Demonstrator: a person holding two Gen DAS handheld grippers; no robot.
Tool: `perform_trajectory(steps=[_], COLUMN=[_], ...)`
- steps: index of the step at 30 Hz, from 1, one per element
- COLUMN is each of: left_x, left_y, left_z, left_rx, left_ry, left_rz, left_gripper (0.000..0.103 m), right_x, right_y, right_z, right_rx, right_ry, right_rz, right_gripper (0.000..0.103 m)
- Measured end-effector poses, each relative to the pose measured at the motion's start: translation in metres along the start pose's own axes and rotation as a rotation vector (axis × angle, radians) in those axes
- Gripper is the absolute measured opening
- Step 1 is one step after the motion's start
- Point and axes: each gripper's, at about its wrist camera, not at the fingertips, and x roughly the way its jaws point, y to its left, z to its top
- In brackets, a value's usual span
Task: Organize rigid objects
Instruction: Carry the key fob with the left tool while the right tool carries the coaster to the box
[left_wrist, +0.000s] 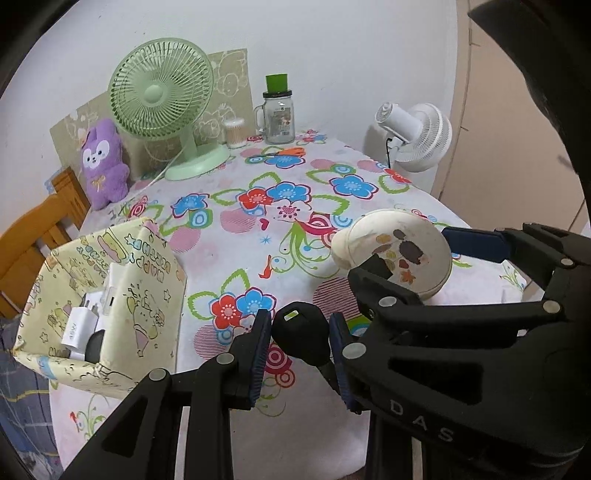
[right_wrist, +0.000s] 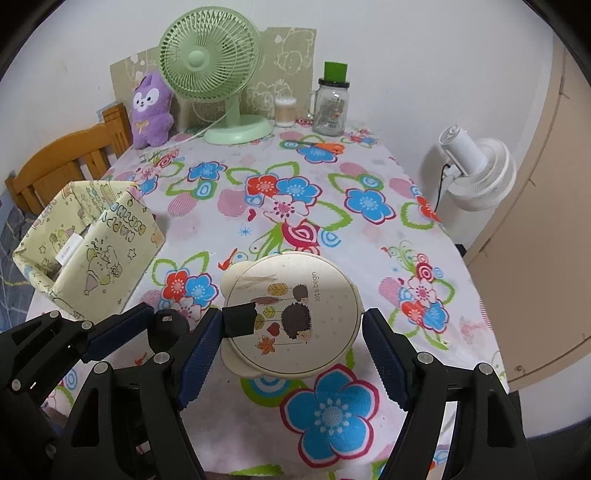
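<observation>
Both fisheye views look forward and steeply down along their own tool from close above the desk (left_wrist: 258, 424), the left beside the right, sharing the green fan (right_wrist: 210, 59).

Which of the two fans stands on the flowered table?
The pale green desk fan, beside the purple plush toy; the white fan stands off the table's edge.

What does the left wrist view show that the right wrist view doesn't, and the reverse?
Only the left wrist view shows the white chargers inside the paper box, and the green mark on the black object clamped by the left gripper. Only the right wrist view shows the round case face-on, with its hedgehog picture, between the right gripper fingers. Both show the green fan.
</observation>
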Motion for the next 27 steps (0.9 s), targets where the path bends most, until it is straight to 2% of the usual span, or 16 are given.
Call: perform_trajectory(steps=[15, 27], left_x=[-0.037, -0.050], left_y=[0.006, 0.029], left_z=[0.008, 0.014], left_rx=[0.043, 0.058], left_ry=[-0.037, -0.042], left_rz=[-0.006, 0.007], left_gripper=[0.032, 0.032], right_x=[-0.043, -0.055], right_y=[0.009, 0.032], right_z=[0.005, 0.020], right_rx=[0.008, 0.006], right_ry=[-0.069, -0.092], right_rz=[-0.033, -0.023], right_gripper=[0.078, 0.078])
